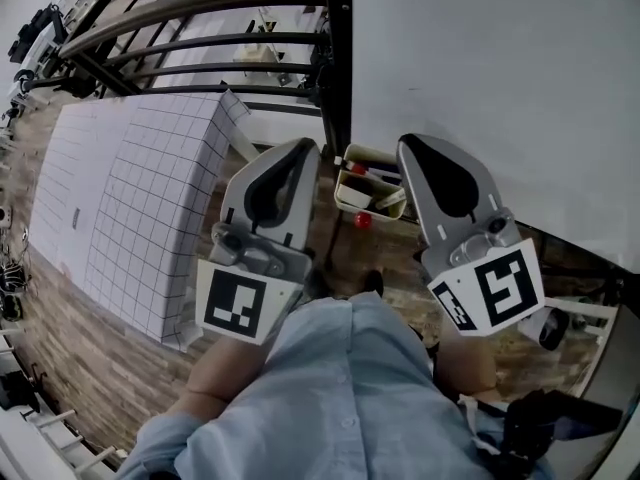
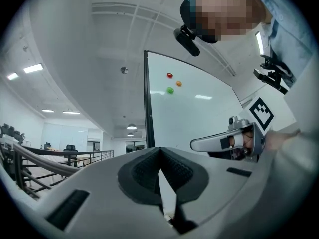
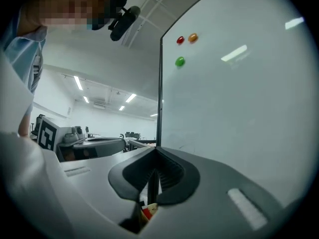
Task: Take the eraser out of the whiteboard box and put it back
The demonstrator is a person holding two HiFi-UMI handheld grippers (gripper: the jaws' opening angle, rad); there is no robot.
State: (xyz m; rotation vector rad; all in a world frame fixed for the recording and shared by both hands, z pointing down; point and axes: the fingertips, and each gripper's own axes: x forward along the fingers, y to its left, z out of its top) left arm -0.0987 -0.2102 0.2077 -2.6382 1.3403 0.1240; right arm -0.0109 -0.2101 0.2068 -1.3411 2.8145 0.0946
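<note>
While the left gripper (image 1: 302,150) and right gripper (image 1: 414,146) are clenched, nothing is held.
The whiteboard box (image 1: 352,196) is seen between their tips, near the whiteboard (image 1: 480,68).

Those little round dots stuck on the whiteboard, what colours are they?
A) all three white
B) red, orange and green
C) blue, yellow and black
B: the right gripper view shows a red magnet, an orange magnet beside it and a green magnet below them, all on the whiteboard.
</note>
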